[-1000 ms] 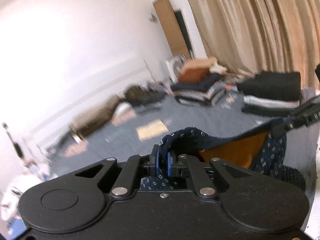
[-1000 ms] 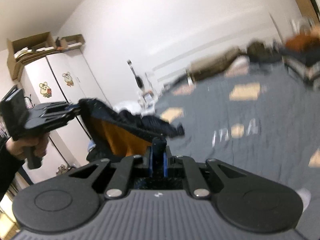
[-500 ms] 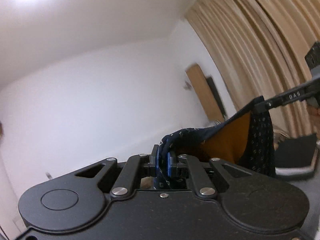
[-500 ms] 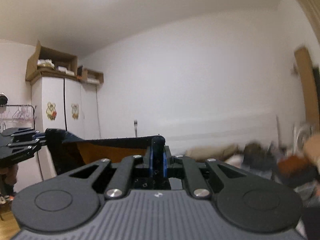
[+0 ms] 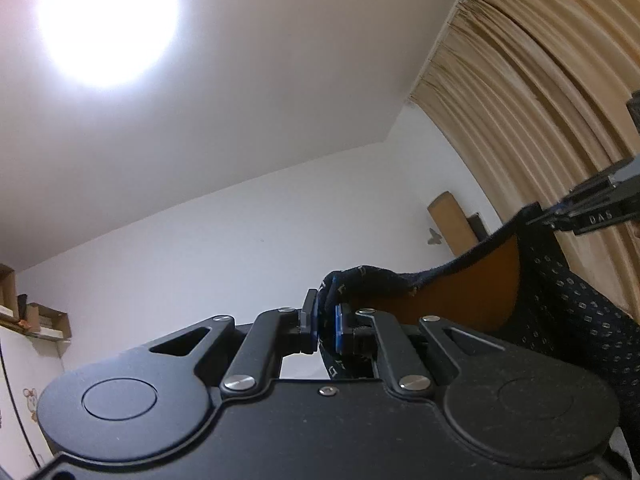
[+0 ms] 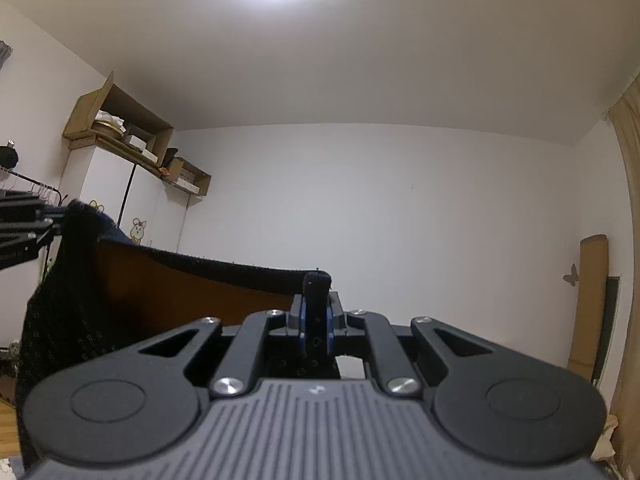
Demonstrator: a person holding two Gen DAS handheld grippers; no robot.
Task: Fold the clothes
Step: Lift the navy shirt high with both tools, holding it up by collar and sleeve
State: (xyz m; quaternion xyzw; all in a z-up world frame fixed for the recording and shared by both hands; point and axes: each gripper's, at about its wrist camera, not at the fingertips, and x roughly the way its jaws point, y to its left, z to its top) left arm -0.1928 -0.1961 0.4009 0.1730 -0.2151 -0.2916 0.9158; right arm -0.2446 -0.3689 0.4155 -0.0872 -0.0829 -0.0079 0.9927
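Observation:
A dark navy garment (image 5: 568, 320) with small pale squares and an orange lining (image 5: 460, 284) hangs stretched in the air between my two grippers. My left gripper (image 5: 325, 322) is shut on one corner of its top edge. My right gripper (image 6: 316, 320) is shut on the other corner (image 6: 316, 280). In the right wrist view the garment (image 6: 64, 300) runs left to the left gripper (image 6: 24, 232). In the left wrist view the right gripper (image 5: 560, 216) pinches the far corner. Both cameras point up at the ceiling; the garment's lower part is hidden.
Beige curtains (image 5: 540, 100) hang on the right. A white wardrobe (image 6: 104, 200) with cardboard boxes (image 6: 116, 120) on top stands at the left. A ceiling light (image 5: 108, 20) glares overhead. A brown board (image 6: 592, 300) leans on the far wall.
Both grippers have risen and tilted upward with the garment held between them. The bed and clothes piles have dropped out of view; ceiling and walls now fill the frames.

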